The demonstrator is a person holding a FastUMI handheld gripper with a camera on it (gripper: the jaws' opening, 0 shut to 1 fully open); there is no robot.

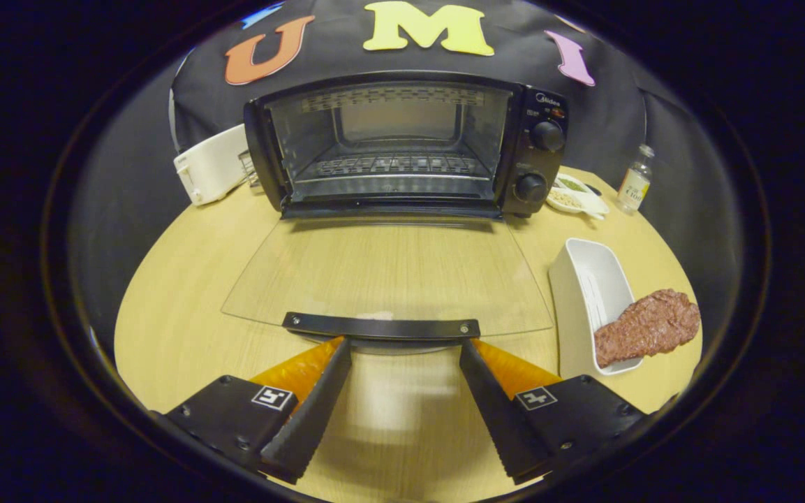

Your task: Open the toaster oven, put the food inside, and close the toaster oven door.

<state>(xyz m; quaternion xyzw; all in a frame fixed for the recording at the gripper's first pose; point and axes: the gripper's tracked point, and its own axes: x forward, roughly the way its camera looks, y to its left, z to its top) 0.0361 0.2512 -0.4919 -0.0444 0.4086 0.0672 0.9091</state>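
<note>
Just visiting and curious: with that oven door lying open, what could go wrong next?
The glass door lies flat ahead of the open hand-held gripper, whose fingertips sit at its handle; a careless move could knock it. The meat overhangs the white dish rim and might slip off when grabbed.

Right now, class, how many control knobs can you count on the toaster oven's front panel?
2. The upper knob and the lower knob sit stacked on the toaster oven, right of its open door. The gripper is open at the door handle.
</note>
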